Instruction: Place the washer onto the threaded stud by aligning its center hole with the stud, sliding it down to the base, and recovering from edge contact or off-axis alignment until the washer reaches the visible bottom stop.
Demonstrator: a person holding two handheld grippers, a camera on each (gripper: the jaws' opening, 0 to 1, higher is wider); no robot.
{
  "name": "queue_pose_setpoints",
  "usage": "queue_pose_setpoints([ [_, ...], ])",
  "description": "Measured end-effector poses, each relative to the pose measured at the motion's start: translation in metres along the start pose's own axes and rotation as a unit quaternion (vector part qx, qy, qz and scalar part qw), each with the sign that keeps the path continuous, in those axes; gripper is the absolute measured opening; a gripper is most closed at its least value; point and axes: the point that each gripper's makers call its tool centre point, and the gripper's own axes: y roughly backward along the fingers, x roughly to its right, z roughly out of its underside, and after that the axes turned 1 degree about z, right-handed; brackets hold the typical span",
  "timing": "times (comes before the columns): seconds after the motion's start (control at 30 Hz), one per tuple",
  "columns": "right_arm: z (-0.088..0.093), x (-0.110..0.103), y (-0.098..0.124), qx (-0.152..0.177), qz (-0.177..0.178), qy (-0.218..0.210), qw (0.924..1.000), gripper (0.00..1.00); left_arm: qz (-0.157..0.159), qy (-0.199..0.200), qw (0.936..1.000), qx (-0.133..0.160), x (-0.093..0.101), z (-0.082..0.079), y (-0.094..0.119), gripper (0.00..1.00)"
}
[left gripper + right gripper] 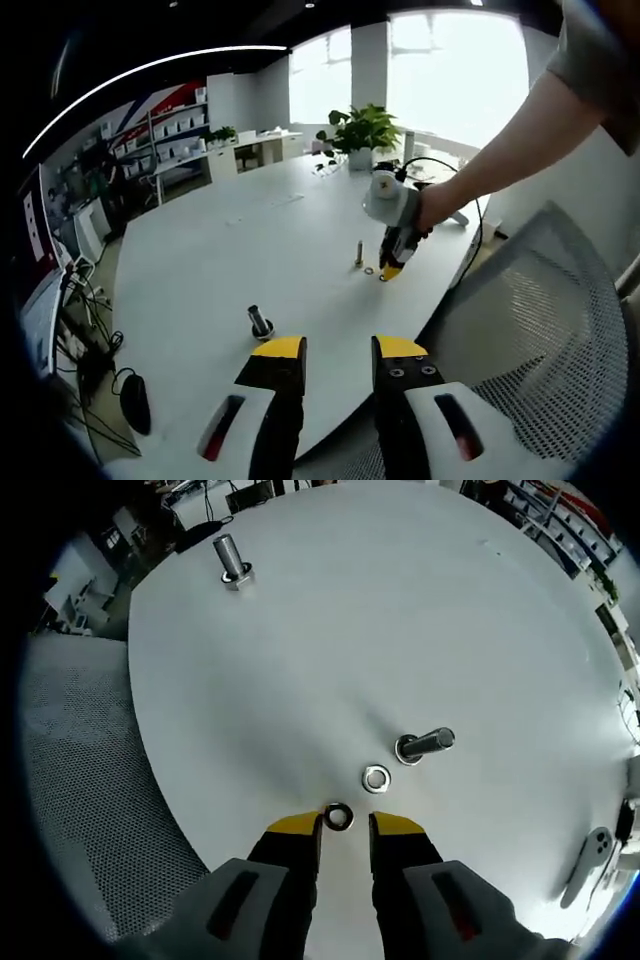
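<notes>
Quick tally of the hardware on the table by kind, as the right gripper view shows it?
Threaded studs: 2 (near stud, far stud)
Washers: 2 (one by the near stud, one between the tips of the right tongs)
Total: 4

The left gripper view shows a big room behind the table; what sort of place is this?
Probably an office or workshop-lab: a large white table, shelving with bins along the wall, a mesh office chair, and a potted plant by bright windows.

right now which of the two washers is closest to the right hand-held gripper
The darker washer, lying right between the right hand-held gripper tips. The brighter washer lies farther out, beside the stud.
</notes>
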Motion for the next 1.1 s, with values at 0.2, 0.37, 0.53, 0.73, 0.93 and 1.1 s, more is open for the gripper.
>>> queue_pose_setpoints([
  [0.2,-0.0004,0.0001,-0.0028,0.001,0.001,0.004,1.0,0.21,0.0,-0.002,1.0,0.0,-0.0001,0.0,-0.0002,0.24],
  [0.37,0.0041,-0.0029,-0.0048,-0.001,-0.002,0.011,0.9999,0.2,0.003,-0.002,1.0,-0.003,0.0008,0.001,-0.001,0.24],
  [0.53,0.0035,-0.0033,-0.0051,0.0,0.0,0.03,0.9995,0.19,0.005,-0.002,1.0,-0.004,0.0012,0.0011,-0.0012,0.24],
  [0.73,0.0026,-0.0054,-0.0059,0.002,-0.001,0.062,0.9981,0.15,0.007,-0.004,0.9999,-0.007,0.0021,0.0024,-0.0018,0.23],
  [0.93,0.0018,-0.0059,-0.0072,-0.023,-0.003,0.094,0.9953,0.15,0.007,-0.001,1.0,-0.006,0.0018,0.0024,-0.0015,0.23],
  [1.1,0.0016,-0.0049,-0.0078,-0.061,-0.006,0.089,0.9941,0.15,0.005,-0.001,1.0,-0.008,0.0016,0.0028,-0.0018,0.23],
])
